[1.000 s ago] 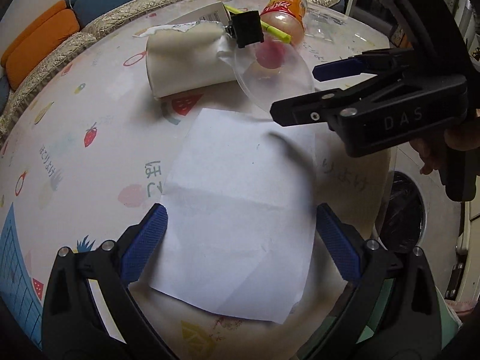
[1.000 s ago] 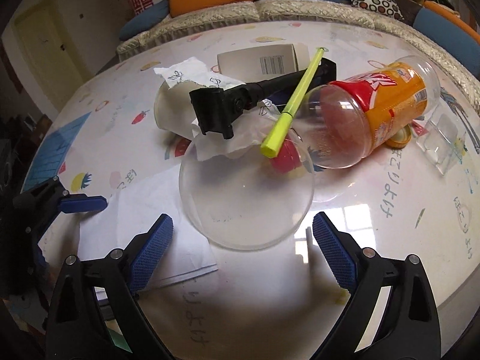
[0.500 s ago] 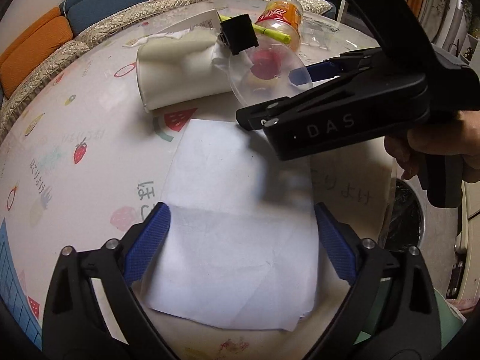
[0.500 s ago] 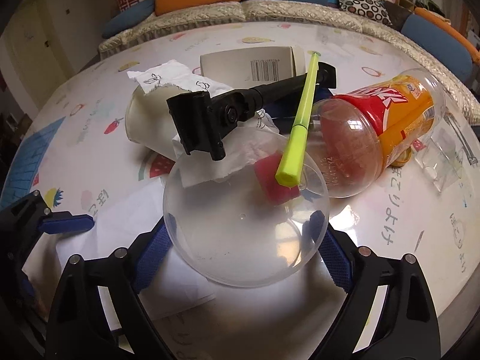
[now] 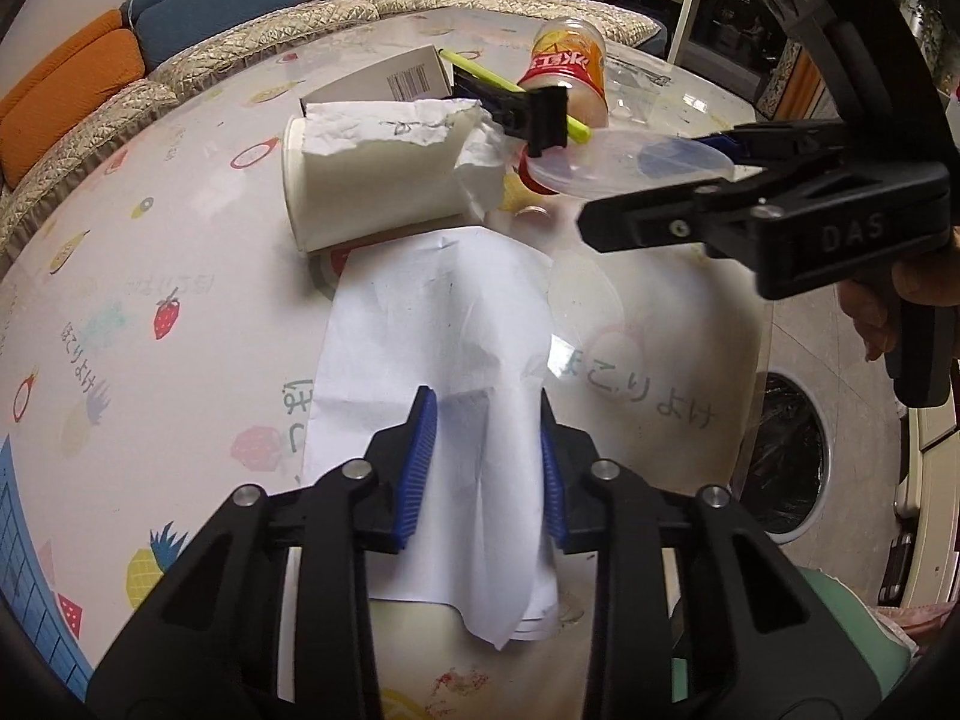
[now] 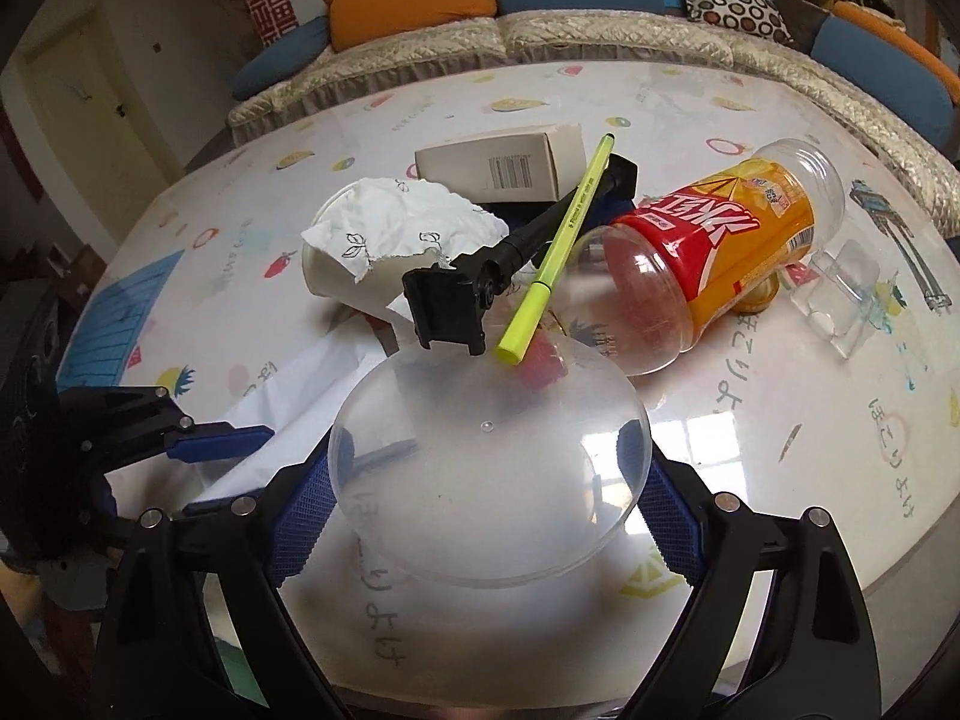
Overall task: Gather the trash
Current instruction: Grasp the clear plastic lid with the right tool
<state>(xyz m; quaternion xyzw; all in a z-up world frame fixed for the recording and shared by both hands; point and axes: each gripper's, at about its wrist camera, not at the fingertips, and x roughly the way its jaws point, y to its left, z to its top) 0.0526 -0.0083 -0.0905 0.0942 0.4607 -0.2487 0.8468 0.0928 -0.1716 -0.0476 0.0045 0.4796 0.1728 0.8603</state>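
A white paper sheet (image 5: 432,324) lies on the round printed table (image 5: 150,252). My left gripper (image 5: 486,402) is closing on its near part, and the paper stands buckled into a ridge between the blue pads (image 5: 420,456), which touch it. My right gripper (image 6: 486,480) is shut on a clear plastic dome lid (image 6: 489,468) and holds it off the table. In the left wrist view the right gripper (image 5: 624,192) hangs at the right with the lid (image 5: 630,165) sticking out of it.
Behind lie a tipped paper cup (image 6: 336,276) with torn tissue, a barcode box (image 6: 504,165), a yellow-green pen (image 6: 558,258), a black clamp (image 6: 456,306), an orange-labelled clear bottle (image 6: 720,240) and a clear plastic piece (image 6: 840,294). A black-lined bin (image 5: 786,462) stands past the table's right edge.
The left jaws have gone from wide apart to pinching the paper into a ridge. The right gripper closed on the clear lid and lifted it off the table.
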